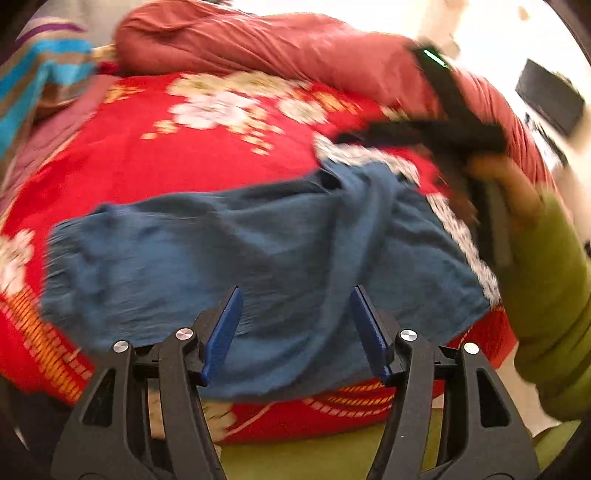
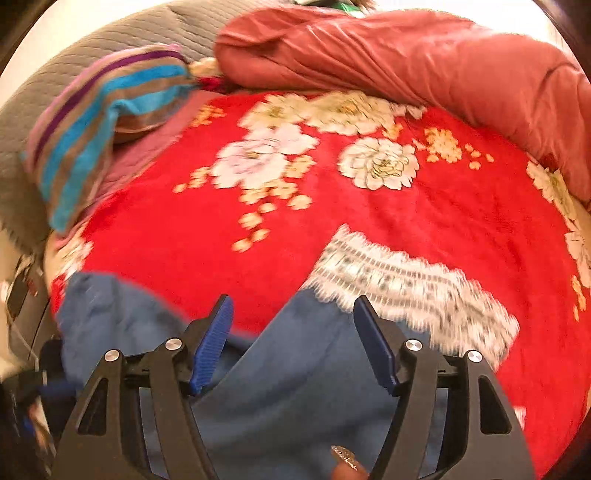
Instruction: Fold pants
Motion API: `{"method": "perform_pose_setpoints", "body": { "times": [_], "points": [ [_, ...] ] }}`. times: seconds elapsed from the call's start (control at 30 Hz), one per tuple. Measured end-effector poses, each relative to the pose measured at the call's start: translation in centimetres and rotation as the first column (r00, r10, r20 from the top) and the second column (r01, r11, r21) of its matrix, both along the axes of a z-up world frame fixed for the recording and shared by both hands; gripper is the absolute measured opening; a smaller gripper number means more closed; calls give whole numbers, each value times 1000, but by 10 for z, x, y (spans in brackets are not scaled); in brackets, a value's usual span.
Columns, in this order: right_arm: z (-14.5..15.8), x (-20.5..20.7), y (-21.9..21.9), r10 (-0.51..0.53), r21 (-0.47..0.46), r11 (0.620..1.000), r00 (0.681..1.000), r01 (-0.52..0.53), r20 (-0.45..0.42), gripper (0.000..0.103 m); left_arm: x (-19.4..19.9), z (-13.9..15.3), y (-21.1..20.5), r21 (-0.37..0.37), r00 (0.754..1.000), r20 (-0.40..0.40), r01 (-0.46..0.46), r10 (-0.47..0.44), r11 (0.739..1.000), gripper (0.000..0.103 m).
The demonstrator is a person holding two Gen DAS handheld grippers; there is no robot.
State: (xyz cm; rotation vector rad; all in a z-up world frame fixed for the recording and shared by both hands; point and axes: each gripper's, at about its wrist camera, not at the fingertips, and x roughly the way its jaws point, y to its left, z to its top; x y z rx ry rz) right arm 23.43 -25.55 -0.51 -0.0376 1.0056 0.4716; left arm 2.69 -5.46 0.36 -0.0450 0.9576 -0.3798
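**Blue pants spread on a red floral blanket, both grippers held apart above them**

The blue pants (image 1: pixel 258 258) lie flat and rumpled across the near part of a red blanket (image 1: pixel 177 162) printed with white and cream flowers; in the left wrist view the cloth stretches from left to right, with a raised fold running down its right half. The left gripper (image 1: pixel 295 332) sits over the near edge of the pants with its blue pads wide apart and nothing between them; whether they touch the fabric cannot be told through the blur. In the right wrist view the right gripper (image 2: pixel 293 343) likewise stands with its fingers apart, empty, above the pants (image 2: pixel 295 387), whose blue cloth fills the near foreground and rises in a point between the pads; a white patterned band of the blanket (image 2: pixel 461 206) lies just beyond, to the right. In the left wrist view the right gripper's black body (image 1: pixel 443 129) shows at the far right of the pants, held by a hand (image 1: pixel 513 188) in a green sleeve (image 1: pixel 550 288); the picture is too smeared there to see its tips. A rust-red quilt (image 2: pixel 406 55) is heaped along the far side of the bed; a striped pillow (image 2: pixel 99 122) in turquoise, brown and purple lies at the far left, against a grey padded headboard (image 2: pixel 110 33).
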Motion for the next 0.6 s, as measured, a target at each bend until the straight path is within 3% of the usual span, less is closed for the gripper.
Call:
{"method": "perform_pose_setpoints", "body": {
  "times": [0.13,0.37,0.4,0.43,0.5,0.53,0.6],
  "points": [
    [-22,36,13,-43,-85,996,999,40,-33,66,21,-19,-27,9,997,-58,59,-58,998,53],
    [-49,65,28,-94,-165,983,994,83,-59,65,44,-39,-40,14,992,-106,65,-64,998,52],
    [-51,66,26,-97,-166,982,994,86,-54,54,45,-41,-41,15,992,-106,68,-66,998,52],
    [-51,66,24,-101,-175,980,994,92,-41,35,43,-41,-41,15,992,-104,70,-68,997,52],
    [-51,68,18,-101,-167,981,994,95,-29,18,44,-42,-42,16,992,-99,73,-71,997,52],
    [-49,68,11,-101,-119,988,994,96,-42,12,45,-42,-42,12,993,-96,74,-72,997,52],
    [-42,66,-1,-113,-65,992,993,110,-41,11,44,-42,-41,2,993,-95,71,-70,998,52]
  ]
}}
